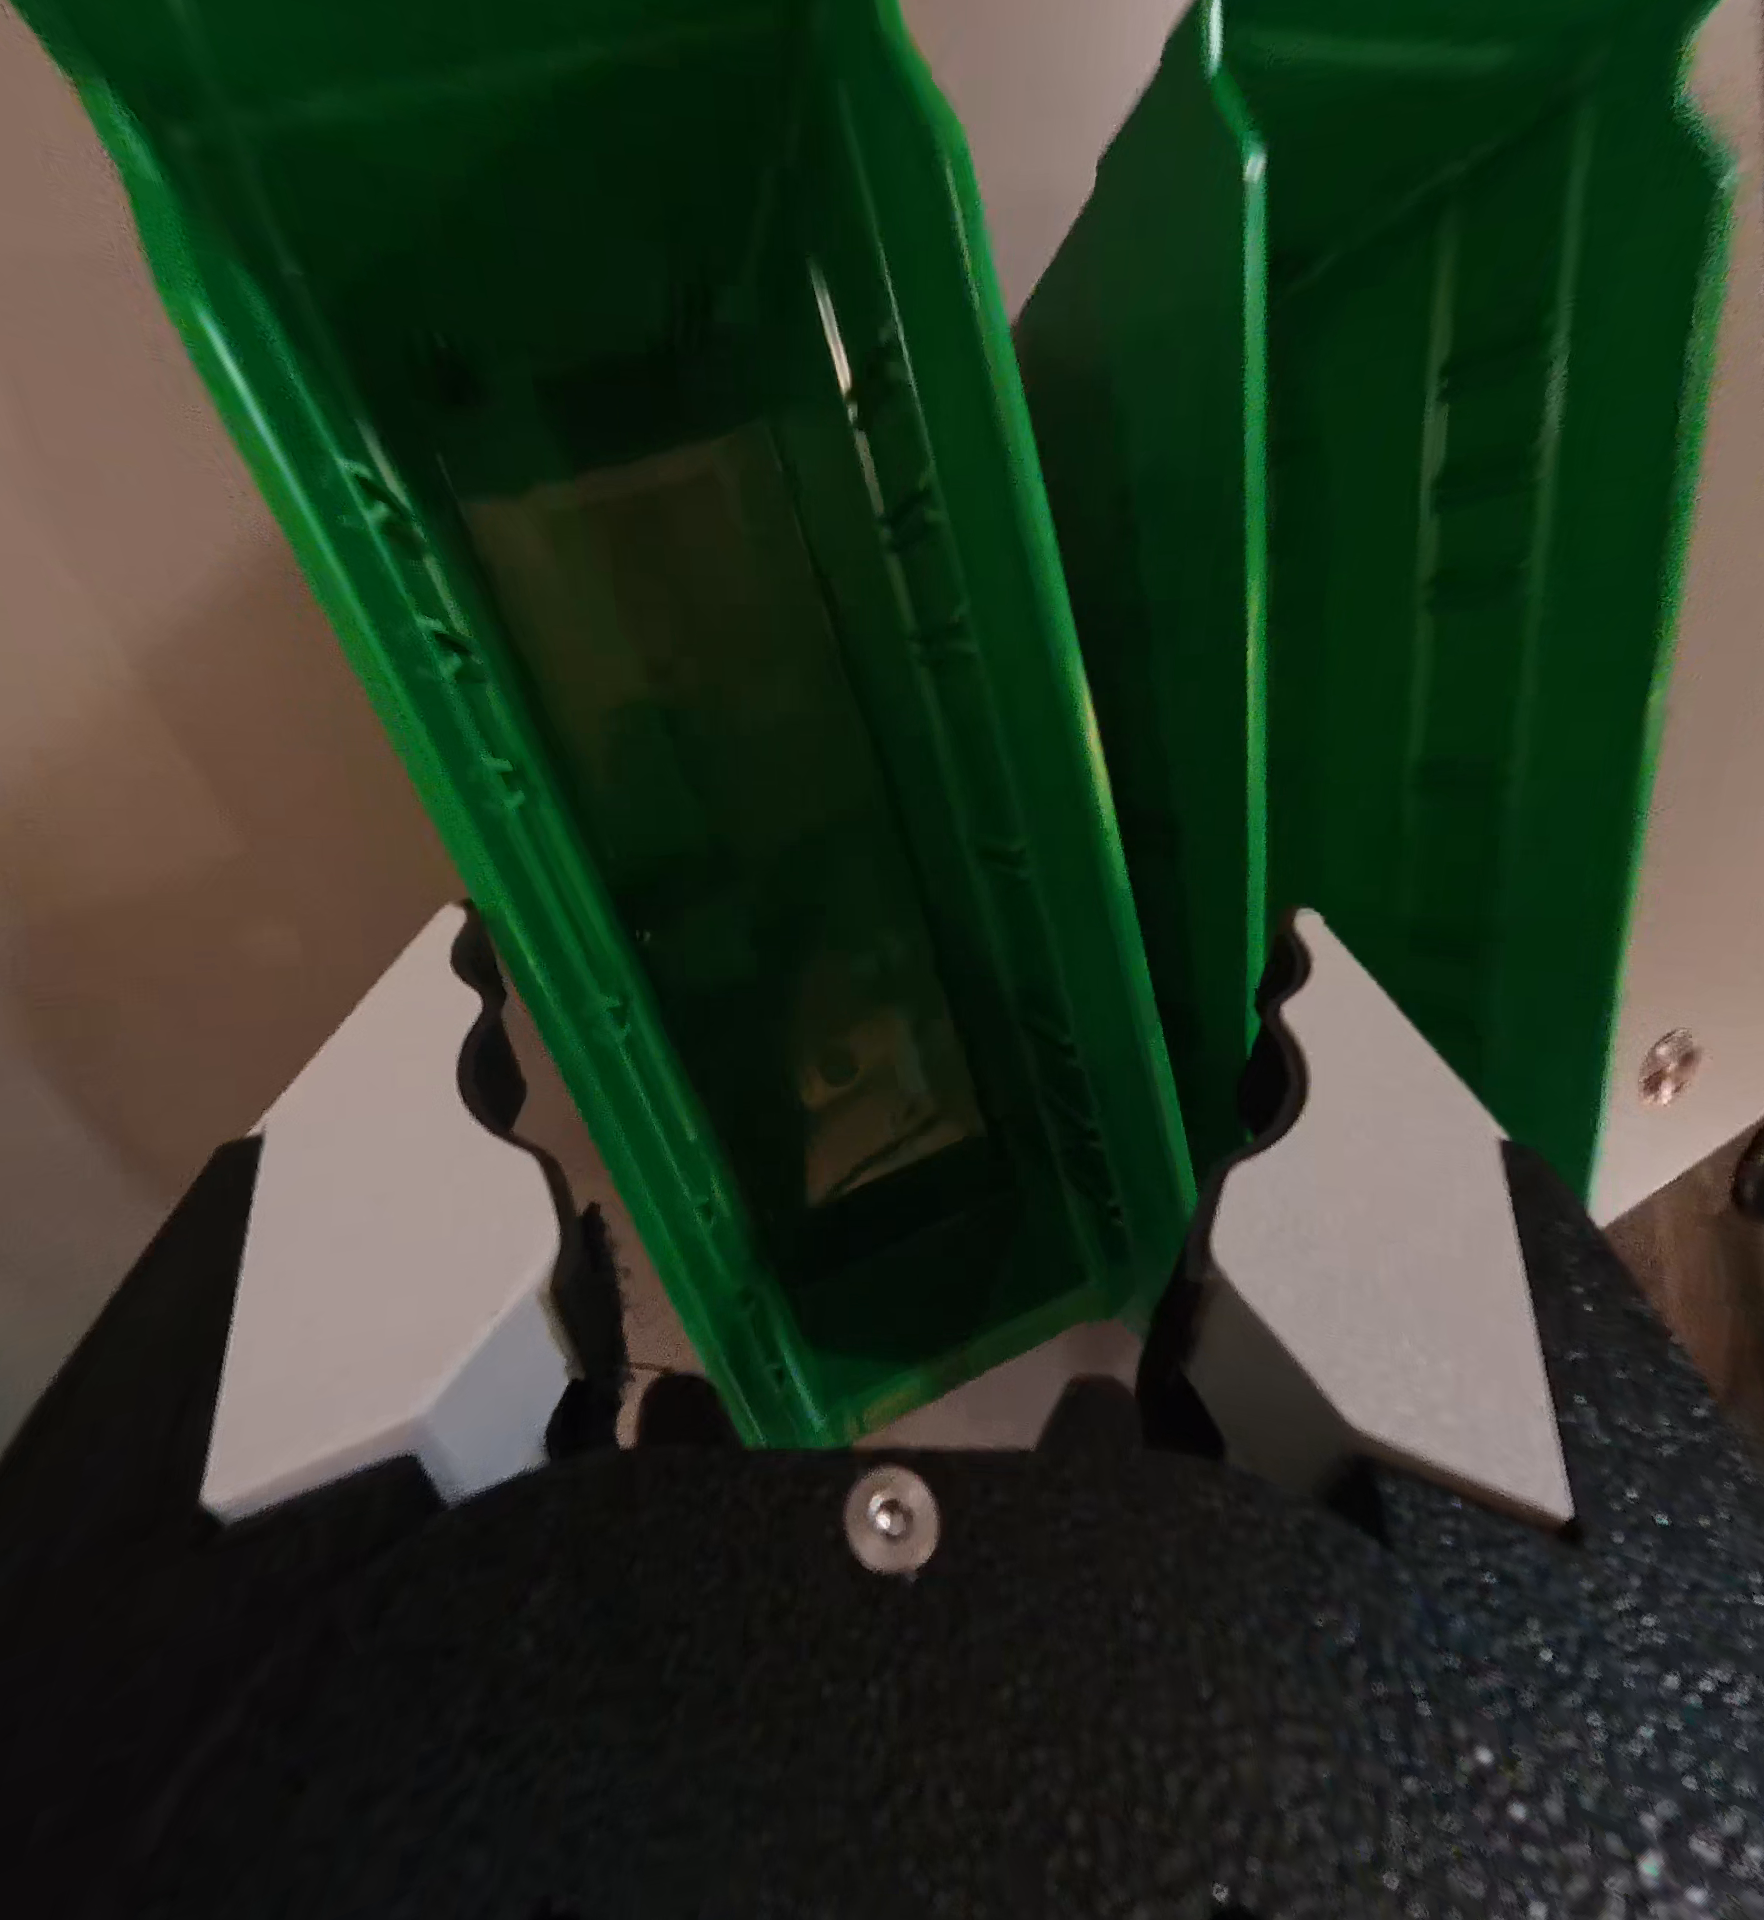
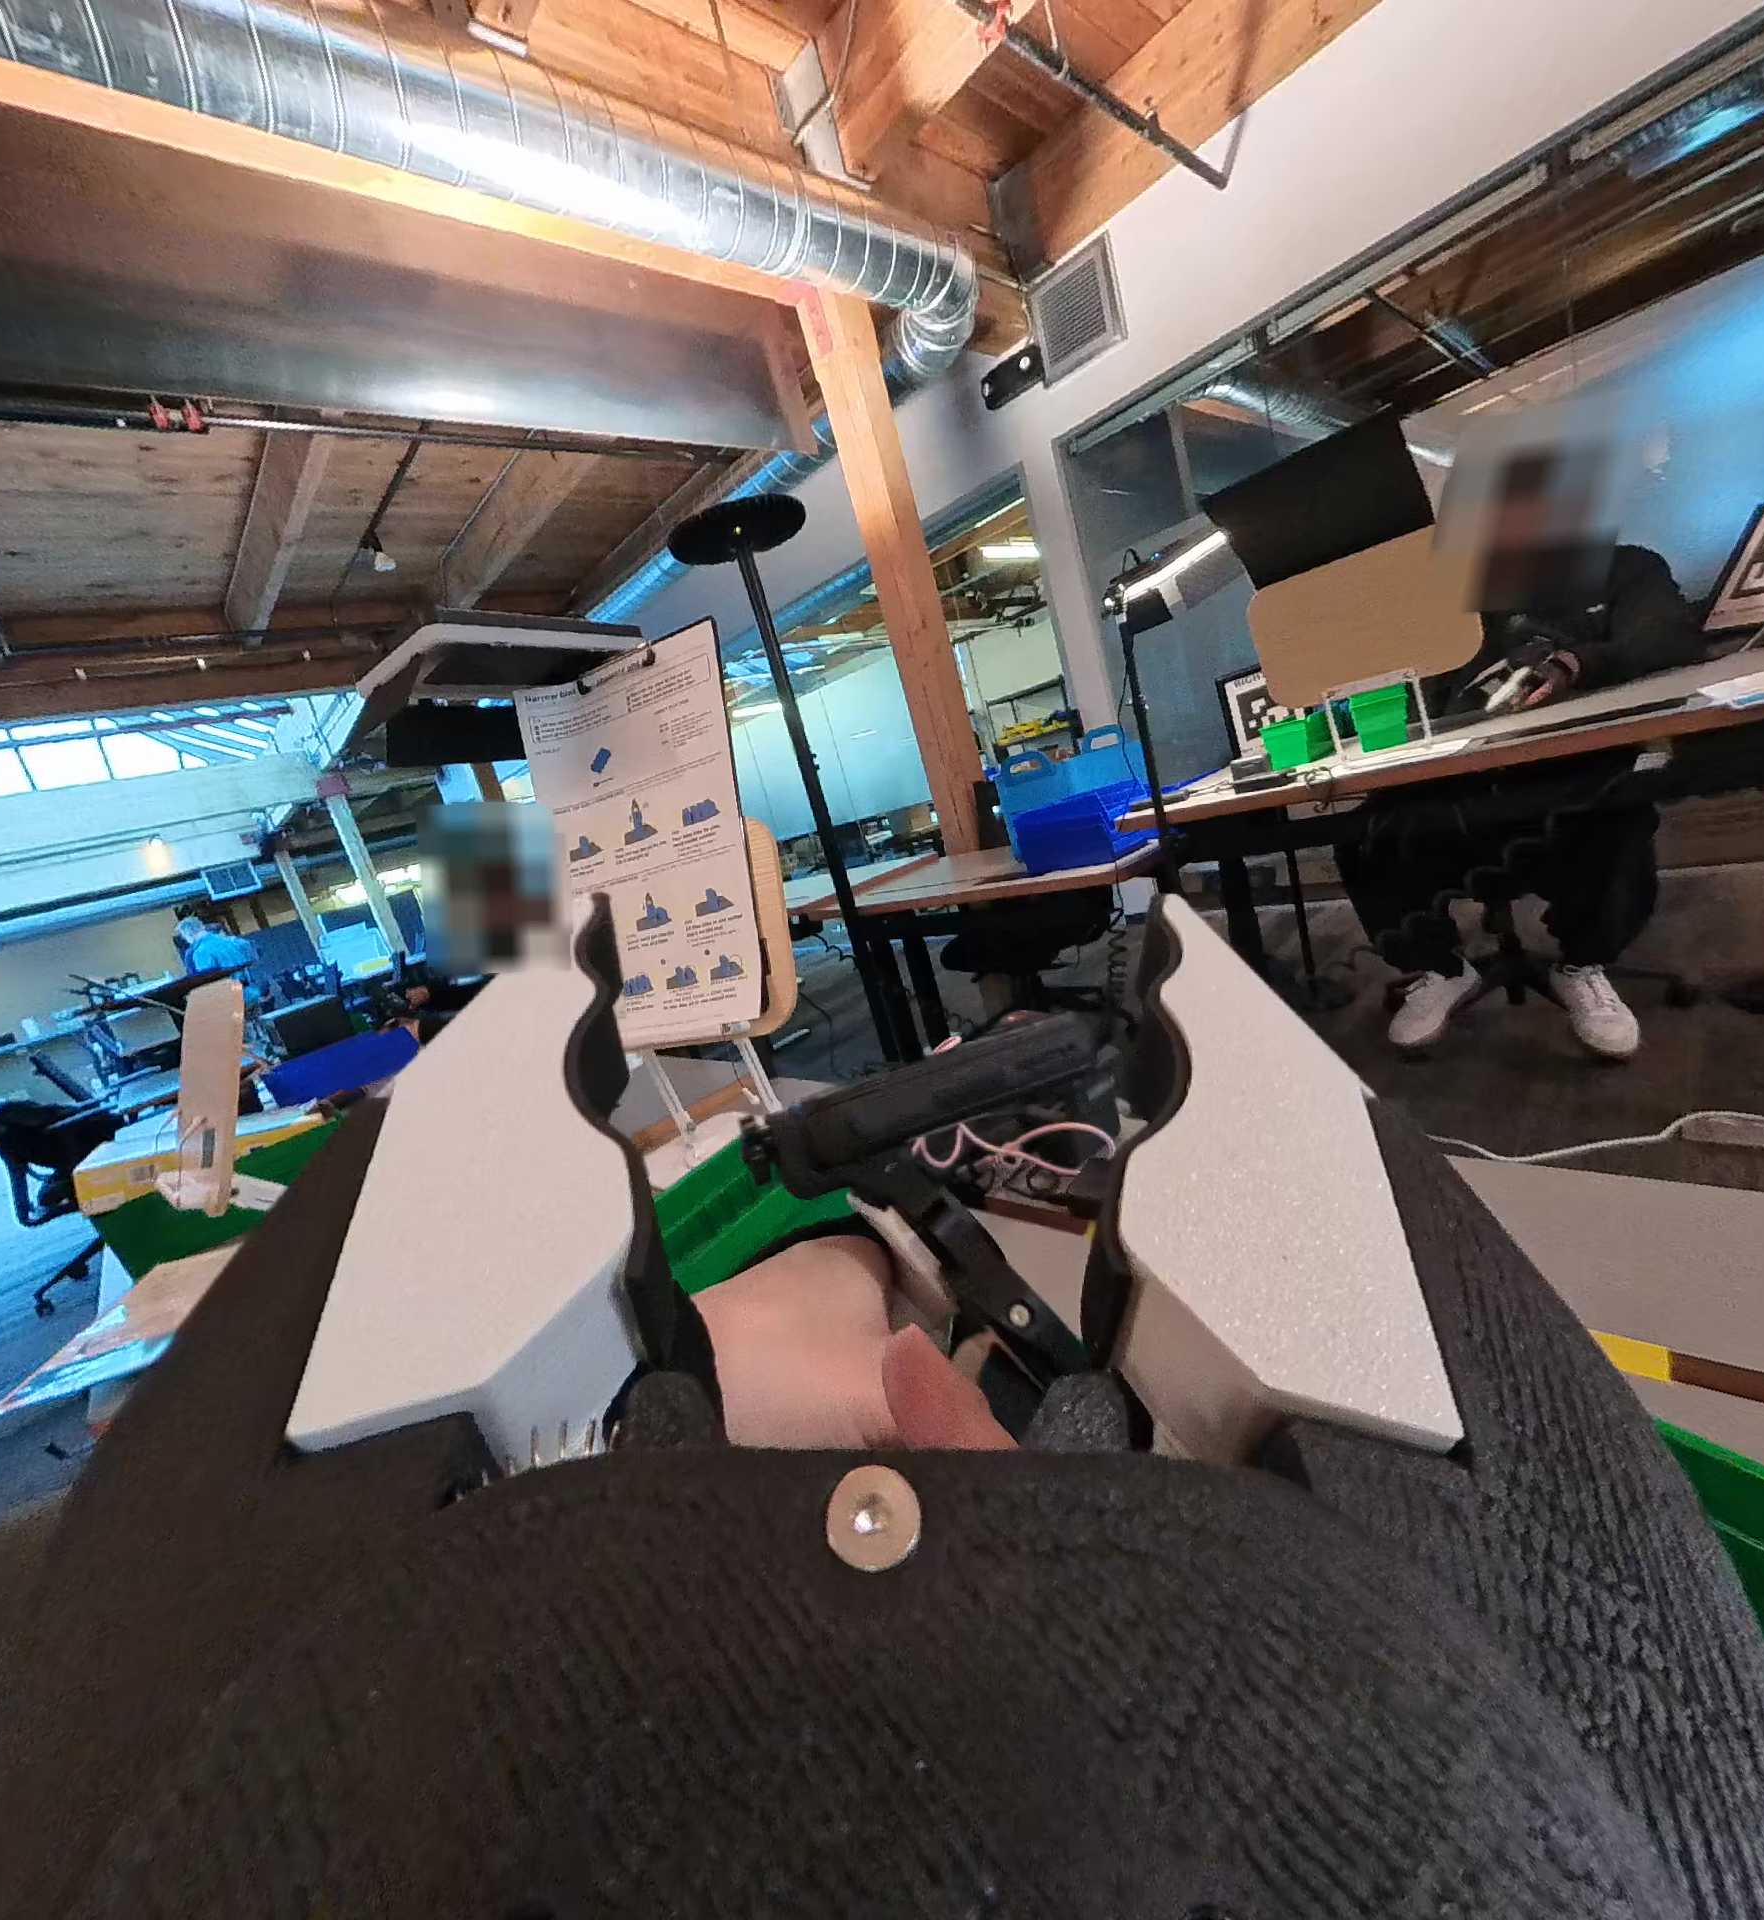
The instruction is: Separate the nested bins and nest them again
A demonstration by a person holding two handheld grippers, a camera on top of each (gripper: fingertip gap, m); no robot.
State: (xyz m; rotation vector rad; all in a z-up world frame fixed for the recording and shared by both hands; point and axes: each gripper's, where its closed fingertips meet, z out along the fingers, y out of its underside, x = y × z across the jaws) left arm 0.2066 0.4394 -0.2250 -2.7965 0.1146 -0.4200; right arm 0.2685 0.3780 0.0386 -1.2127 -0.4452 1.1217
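Left wrist view: long narrow green plastic bin (image 1: 743,748) running from frame bottom centre to upper left, open side toward the camera, its near end sitting between the fingers of the left gripper (image 1: 878,1122). Left gripper spread wide; contact with the bin walls uncertain, so cannot tell whether gripping or merely straddling. Second green plastic bin (image 1: 1429,582) at frame right, just beside the first, angled apart toward the top; separated, not nested. Pale bench surface (image 1: 109,623) behind both, blurred. Probable stage: bins already apart, re-nesting still to do; the splay likely leaves room to tip one bin into the other. Right wrist view: right gripper (image 2: 878,1039) open and empty, aimed up and out over the room, clear of the bins, apparently parked out of the way. Between its fingers, lower centre, a hand (image 2: 816,1340) on the other black gripper handle (image 2: 951,1112); green bin edges at lower right and centre left.
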